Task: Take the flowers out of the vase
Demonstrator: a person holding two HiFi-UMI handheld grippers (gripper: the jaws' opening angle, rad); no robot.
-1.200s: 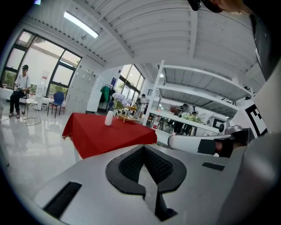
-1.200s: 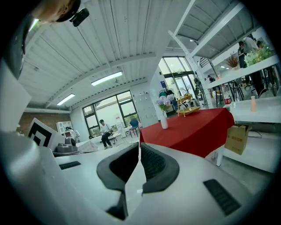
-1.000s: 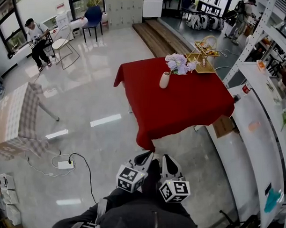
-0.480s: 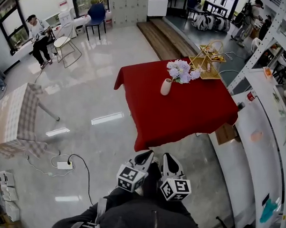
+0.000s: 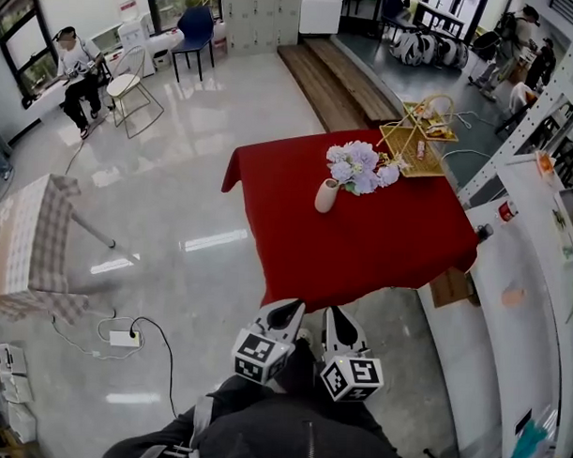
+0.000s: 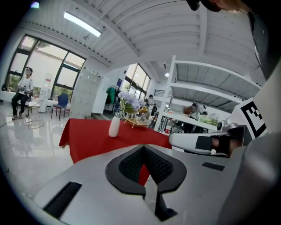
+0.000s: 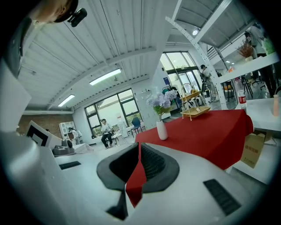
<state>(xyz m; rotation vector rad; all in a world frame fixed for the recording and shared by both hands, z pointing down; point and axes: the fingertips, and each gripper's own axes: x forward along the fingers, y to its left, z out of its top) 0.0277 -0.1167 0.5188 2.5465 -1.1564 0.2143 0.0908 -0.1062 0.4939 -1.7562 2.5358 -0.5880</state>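
Note:
A white vase [image 5: 326,195] stands upright on the red-clothed table [image 5: 380,245] and holds a bunch of pale purple and white flowers [image 5: 356,166]. Both grippers are held low in front of the person, short of the table's near edge and well away from the vase. My left gripper [image 5: 288,313] is shut and empty. My right gripper [image 5: 338,319] is shut and empty too. The left gripper view looks past its closed tips [image 6: 143,147] at the vase [image 6: 114,126] and flowers [image 6: 127,100]. Beyond the right gripper [image 7: 138,145] stand the vase [image 7: 162,130] and flowers [image 7: 161,100].
A wicker basket [image 5: 413,140] sits at the table's far right corner. White shelving [image 5: 519,278] runs along the right, with a cardboard box [image 5: 449,287] beside it. A checked-cloth table [image 5: 28,242] and a floor power strip [image 5: 123,338] are left; a seated person [image 5: 74,70] is far left.
The red table has come nearer in the head view as the person walks towards it. Both grippers stay shut and side by side.

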